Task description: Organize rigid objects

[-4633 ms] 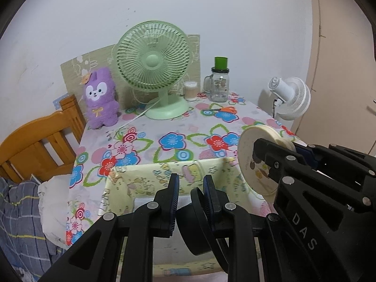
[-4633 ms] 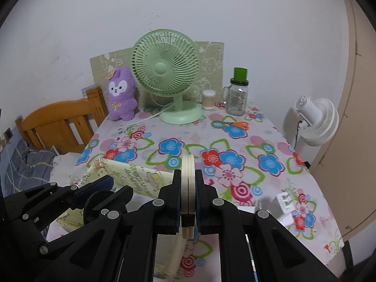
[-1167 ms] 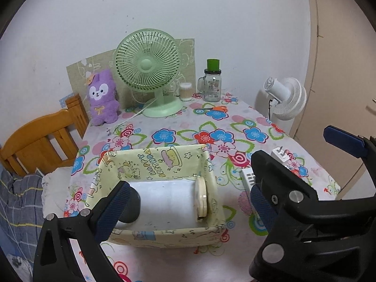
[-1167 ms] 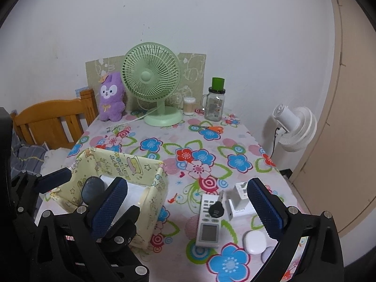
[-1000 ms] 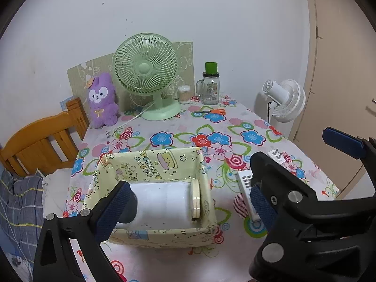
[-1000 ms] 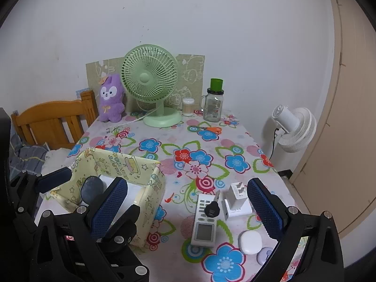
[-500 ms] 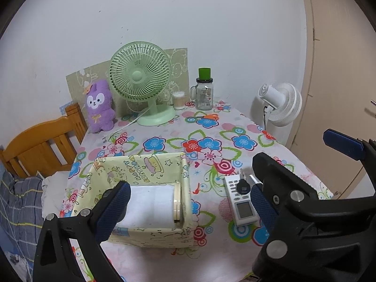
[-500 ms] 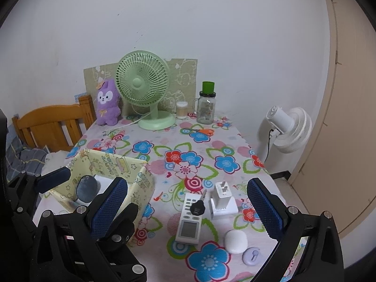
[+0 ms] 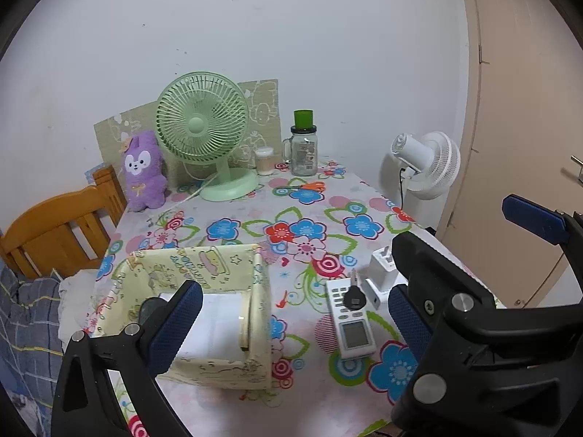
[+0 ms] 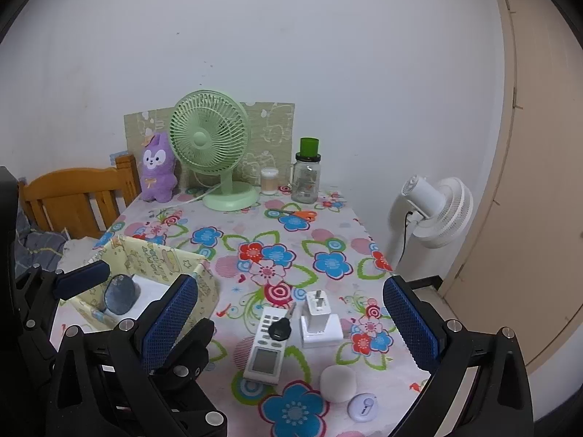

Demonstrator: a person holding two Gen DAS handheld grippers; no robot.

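A yellow fabric bin [image 9: 204, 266] [image 10: 160, 255] stands at the table's front left. It holds a cream round disc [image 9: 245, 322] on edge and a dark round object [image 10: 120, 293]. A white remote [image 9: 351, 322] [image 10: 267, 346] with a black key [image 10: 280, 329] on it lies to the bin's right. Beside them are a white charger [image 10: 319, 315], a white puck [image 10: 338, 382] and a lilac case [image 10: 362, 406]. My left gripper [image 9: 291, 322] is open and empty above the bin's near edge. My right gripper [image 10: 288, 324] is open and empty above the remote.
A green desk fan [image 10: 211, 145], a purple plush [image 10: 157, 167], a jar with a green lid [image 10: 307, 173], a small cup [image 10: 269, 181] and orange scissors [image 10: 304, 213] stand at the back. A wooden chair [image 10: 73, 200] is left; a white floor fan [image 10: 437, 211] is right.
Both grippers let go of the discs into the bin, opened wide and pulled back and up from the table. The remote, charger and small white things have come into view.
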